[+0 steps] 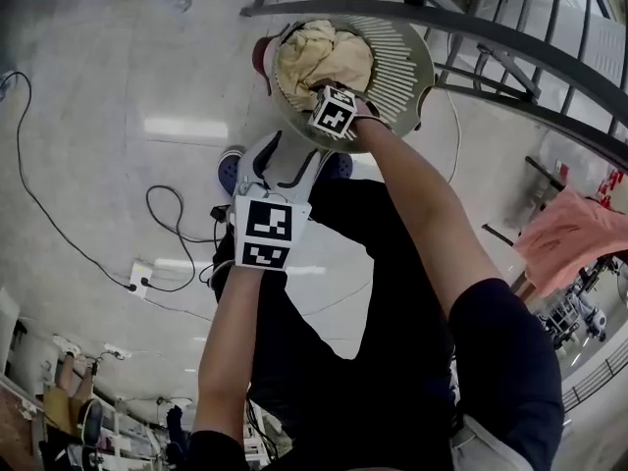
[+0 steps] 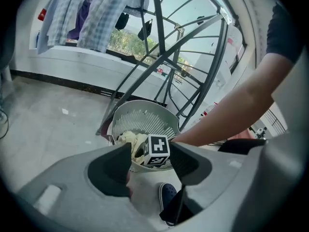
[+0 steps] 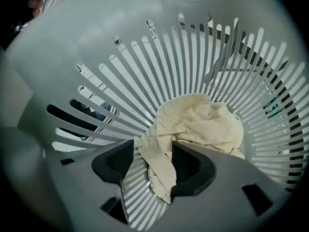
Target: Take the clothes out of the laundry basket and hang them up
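A round grey slatted laundry basket stands on the floor by a person's feet. A crumpled cream cloth lies in it. My right gripper points steeply down inside the basket, and its marker cube shows at the near rim. Its jaws stand open, with a hanging fold of the cream cloth between them, touching the right one. My left gripper hovers outside the basket, nearer the person, open with nothing between its jaws.
A dark metal drying rack rises behind the basket. A pink cloth hangs at the right. Checked shirts hang by the window. Black cables and a power strip lie on the floor at the left. Blue shoes stand beside the basket.
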Available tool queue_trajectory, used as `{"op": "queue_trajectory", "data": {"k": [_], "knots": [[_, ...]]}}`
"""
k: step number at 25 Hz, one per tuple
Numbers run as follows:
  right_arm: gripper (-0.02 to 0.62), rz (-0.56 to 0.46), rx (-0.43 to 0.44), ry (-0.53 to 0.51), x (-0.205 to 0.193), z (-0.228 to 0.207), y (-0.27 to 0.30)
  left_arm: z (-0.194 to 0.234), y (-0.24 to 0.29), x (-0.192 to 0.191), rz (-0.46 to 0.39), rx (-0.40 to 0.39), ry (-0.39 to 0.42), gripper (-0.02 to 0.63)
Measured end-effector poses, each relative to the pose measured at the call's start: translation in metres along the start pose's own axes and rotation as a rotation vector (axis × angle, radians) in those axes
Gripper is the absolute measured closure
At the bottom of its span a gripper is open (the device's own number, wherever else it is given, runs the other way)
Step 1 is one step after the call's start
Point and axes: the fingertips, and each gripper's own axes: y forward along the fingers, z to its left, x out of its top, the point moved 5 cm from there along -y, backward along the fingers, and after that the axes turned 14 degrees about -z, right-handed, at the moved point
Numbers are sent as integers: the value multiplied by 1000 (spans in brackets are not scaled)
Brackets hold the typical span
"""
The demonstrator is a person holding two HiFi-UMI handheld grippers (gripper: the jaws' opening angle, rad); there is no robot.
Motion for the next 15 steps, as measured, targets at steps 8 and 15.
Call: {"op": "queue_trajectory", "data": {"k": [8,15], "knots": [[508,2,109,-22,-17,1,30,21,19,-7,41,-6,10,361],[571,-21,62,-30,-1,13,-17,12,10,-16,94,38,24,361]]}}
